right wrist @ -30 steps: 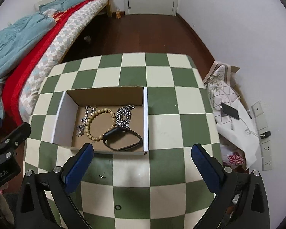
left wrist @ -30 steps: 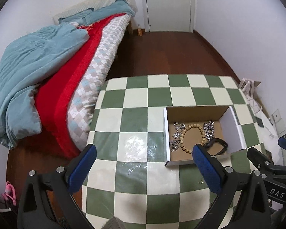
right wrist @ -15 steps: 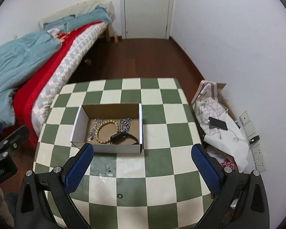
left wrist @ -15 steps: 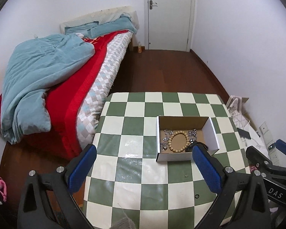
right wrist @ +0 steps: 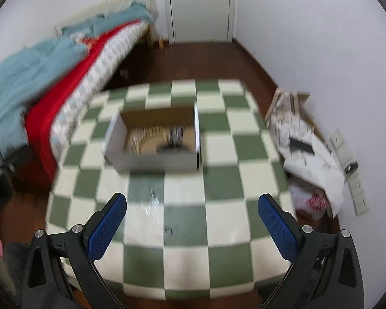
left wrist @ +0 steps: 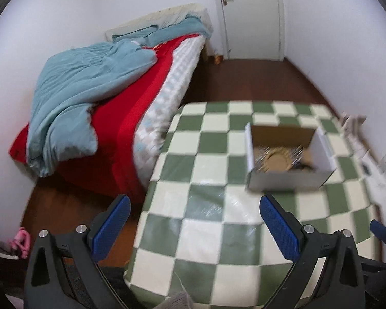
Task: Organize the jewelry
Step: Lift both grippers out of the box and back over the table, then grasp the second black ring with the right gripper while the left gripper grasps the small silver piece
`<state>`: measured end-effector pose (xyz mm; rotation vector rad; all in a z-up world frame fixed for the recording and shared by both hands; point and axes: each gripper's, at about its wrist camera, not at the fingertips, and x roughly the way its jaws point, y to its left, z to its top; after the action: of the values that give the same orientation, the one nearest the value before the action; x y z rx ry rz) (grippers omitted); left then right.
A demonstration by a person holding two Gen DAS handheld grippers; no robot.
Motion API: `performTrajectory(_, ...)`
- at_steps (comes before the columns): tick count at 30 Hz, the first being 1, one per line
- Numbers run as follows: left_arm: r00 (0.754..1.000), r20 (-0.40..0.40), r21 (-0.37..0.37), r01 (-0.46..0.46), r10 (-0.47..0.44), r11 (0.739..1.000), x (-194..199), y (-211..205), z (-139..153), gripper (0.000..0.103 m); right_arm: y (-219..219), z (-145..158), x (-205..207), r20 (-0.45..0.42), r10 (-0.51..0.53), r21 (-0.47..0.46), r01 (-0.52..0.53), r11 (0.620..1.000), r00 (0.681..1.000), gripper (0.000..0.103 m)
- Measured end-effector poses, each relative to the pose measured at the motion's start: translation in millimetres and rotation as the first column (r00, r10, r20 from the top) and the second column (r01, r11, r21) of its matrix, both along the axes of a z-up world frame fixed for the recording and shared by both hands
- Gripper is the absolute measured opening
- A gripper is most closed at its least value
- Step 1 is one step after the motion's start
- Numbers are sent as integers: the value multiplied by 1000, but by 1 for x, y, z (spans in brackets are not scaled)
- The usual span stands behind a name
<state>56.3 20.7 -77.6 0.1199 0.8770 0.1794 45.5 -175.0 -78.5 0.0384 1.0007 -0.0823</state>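
I hold my left gripper and right gripper raised over the near edge of the green-and-cream checked table, both with blue-padded fingers spread wide and empty. Farther out sits the open white cardboard box, holding a tan wooden bead bracelet, blurred silver chains and a black band. Beyond lie brown floor, a bed with red and teal blankets, and a white door.

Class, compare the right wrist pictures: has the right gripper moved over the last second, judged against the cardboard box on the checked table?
Yes. The right gripper has drawn back from the cardboard box; more checked table now shows before it.
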Motion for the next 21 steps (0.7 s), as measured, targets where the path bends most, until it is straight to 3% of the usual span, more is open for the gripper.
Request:
performTrajectory(3, 999, -40, 46, -8, 10, 999, -2, 2, -24, 102, 9, -49, -2, -83, 23, 6, -22, 1000, 996, 70)
performTrajectory(8, 998, -58, 151, -14, 23, 988, -2, 3, -46, 102, 22, -112, -2, -133, 44, 37, -39, 999, 990, 68)
performTrajectory(10, 997, -68, 184, -14, 27, 983, 0, 5, -52, 102, 29, -129, 0, -140, 54, 26, -51, 998, 989, 59)
performTrajectory(14, 995, -89, 199, -19, 38, 980, 5, 9, -61, 102, 35, -149, 3, -150, 52, -4, -53, 999, 987, 47)
performTrajectory(17, 993, -108, 202, -15, 37, 979, 9, 8, -67, 102, 39, -149, 2, -117, 67, -29, -71, 997, 991, 31)
performTrajectory(18, 993, -114, 200, -12, 35, 980, 9, 7, -69, 102, 40, -149, 2, -109, 73, -34, -77, 996, 991, 18)
performTrajectory(21, 992, -125, 200, -2, 28, 980, 11, 1, -72, 102, 41, -148, 4, -95, 83, -44, -87, 995, 992, 14)
